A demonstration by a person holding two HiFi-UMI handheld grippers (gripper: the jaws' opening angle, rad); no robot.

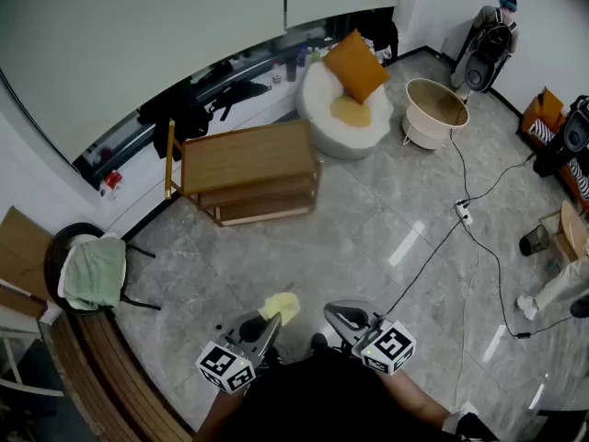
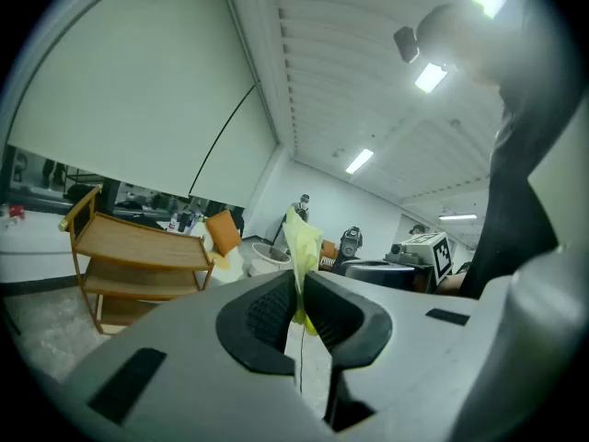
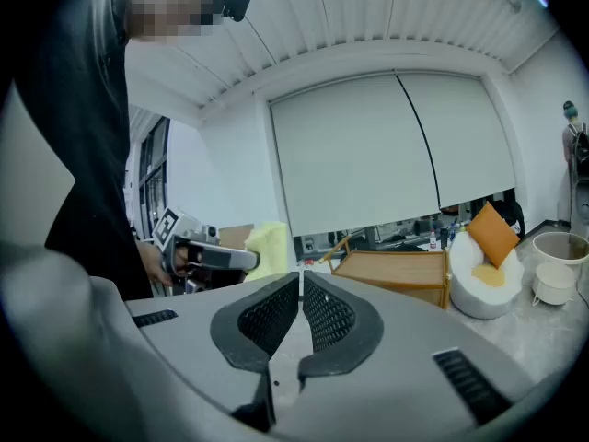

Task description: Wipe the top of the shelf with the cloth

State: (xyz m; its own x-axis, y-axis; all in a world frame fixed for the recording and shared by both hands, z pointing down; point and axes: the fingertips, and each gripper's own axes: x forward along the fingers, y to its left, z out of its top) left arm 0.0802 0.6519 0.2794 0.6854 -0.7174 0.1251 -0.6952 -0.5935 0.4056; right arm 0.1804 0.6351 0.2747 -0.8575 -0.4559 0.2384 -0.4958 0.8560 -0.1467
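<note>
- Here, a grey, marble-patterned floor [image 1: 368,219] is shown in the head view, glossy with patches of reflected light, and a black cable [image 1: 479,238] is trailed across it, off to the right of the right fingers.
- The wooden shelf [image 1: 247,159] is seen well ahead of both pairs of fingertips, set against the window wall under a white roller blind [image 1: 138,35]; its top is bare.
- Beyond the shelf, further from the fingers and to their right, a round white seat [image 1: 322,109] with an orange cushion [image 1: 354,65] is placed, with a beige tub [image 1: 436,109] beside it.
- Far to the left of the left fingers, a black chair [image 1: 64,247] is draped with a green towel [image 1: 95,273].
- The left gripper [image 1: 270,324] is clamped on the yellow cloth [image 1: 281,307]: the cloth is pinched between the two pads, and a fold of it stands up past the fingertips.
- The right gripper [image 1: 335,312] is closed, its pads brought together with only a thin slit left, and nothing is held between them.
- Only in the left gripper view are the ribbed ceiling and its strip lights [image 2: 359,161] shown, with the right gripper to the right of the fingers.
- Only in the right gripper view is the hand [image 3: 152,256] on the left gripper shown, to the left of the fingers, while the shelf appears just past the fingertips to their right.
- The spread of the floor is given by the head view alone.
</note>
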